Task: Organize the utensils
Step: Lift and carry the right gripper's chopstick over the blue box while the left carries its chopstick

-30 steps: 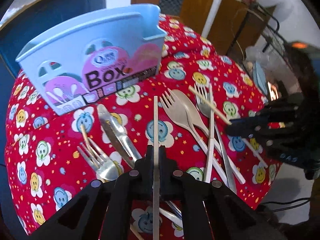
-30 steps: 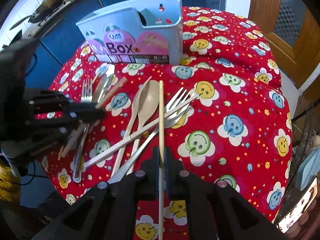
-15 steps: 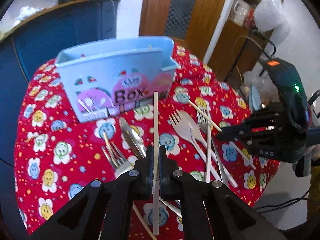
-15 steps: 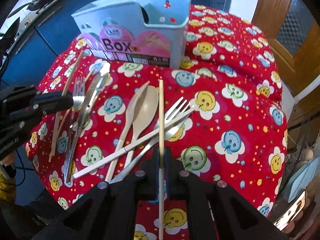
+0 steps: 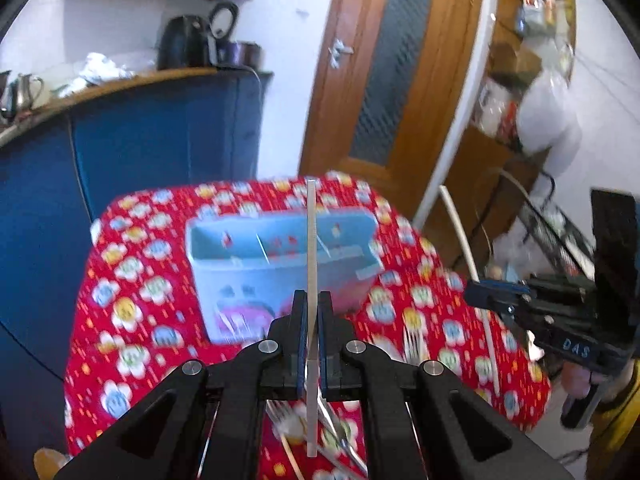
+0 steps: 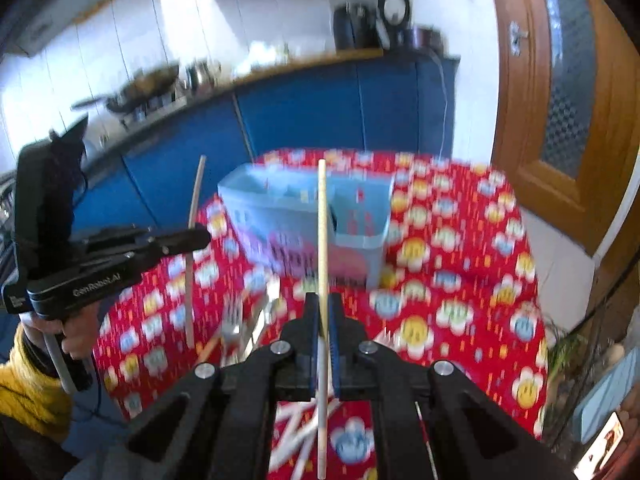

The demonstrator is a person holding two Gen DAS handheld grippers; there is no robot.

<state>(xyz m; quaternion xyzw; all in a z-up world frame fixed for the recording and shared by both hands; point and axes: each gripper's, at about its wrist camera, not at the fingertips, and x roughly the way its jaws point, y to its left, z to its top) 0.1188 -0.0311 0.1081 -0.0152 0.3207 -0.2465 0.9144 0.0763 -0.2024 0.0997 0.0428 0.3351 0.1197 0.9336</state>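
Your left claw (image 5: 312,316) is clamped on a pale chopstick (image 5: 311,240), held above the tabletop (image 5: 132,280) with its red smiley-flower cloth. Your right claw (image 6: 323,316) grips a second, tan chopstick (image 6: 322,220). Each stick points up toward the light blue utensil box (image 5: 280,264), which stands upright at the far side. Blurred forks (image 6: 232,320) lie on the cloth below.

Right gripper (image 6: 323,320) clamping an upright chopstick (image 6: 322,248) before a blue utensil box (image 6: 360,216) on a red tablecloth (image 6: 460,280); left gripper (image 6: 196,238) grips another.
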